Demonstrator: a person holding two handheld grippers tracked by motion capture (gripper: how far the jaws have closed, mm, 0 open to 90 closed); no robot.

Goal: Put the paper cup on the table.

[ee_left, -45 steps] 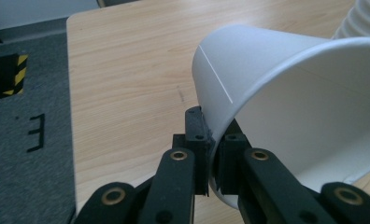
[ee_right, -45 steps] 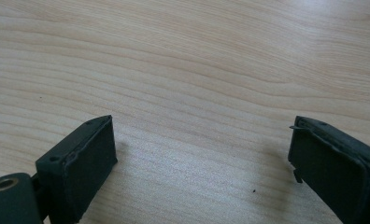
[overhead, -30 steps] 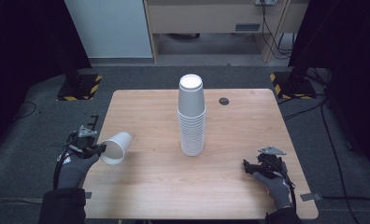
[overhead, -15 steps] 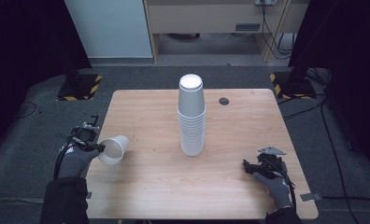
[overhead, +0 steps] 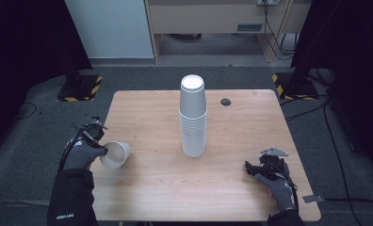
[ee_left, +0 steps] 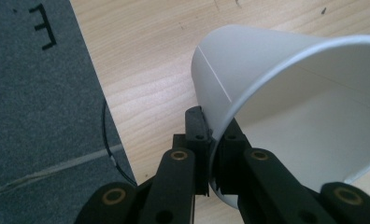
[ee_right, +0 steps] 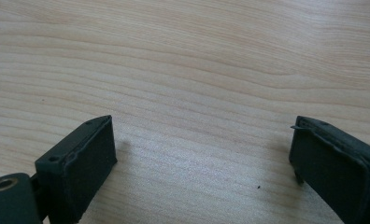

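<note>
Paper cup (overhead: 115, 154) tipped on its side at the table's (overhead: 151, 197) left edge, its rim pinched by the left gripper (overhead: 100, 147); right gripper (overhead: 253, 168) rests wide apart, empty, near the right front corner.

– What is the cup (ee_left: 286, 93) made of?
– White paper, smooth and matt. The tall stack of cups (overhead: 193, 117) looks the same.
– And the table (overhead: 151, 188) under the stack?
– Light wood with fine lines, smooth, not shiny.
– The left gripper (ee_left: 211, 140)?
– Black plastic with small brass rings. The right gripper (ee_right: 202, 158) has rough, matt black pads.
– The floor (ee_left: 33, 116) beside the table?
– Grey, rough carpet.
</note>
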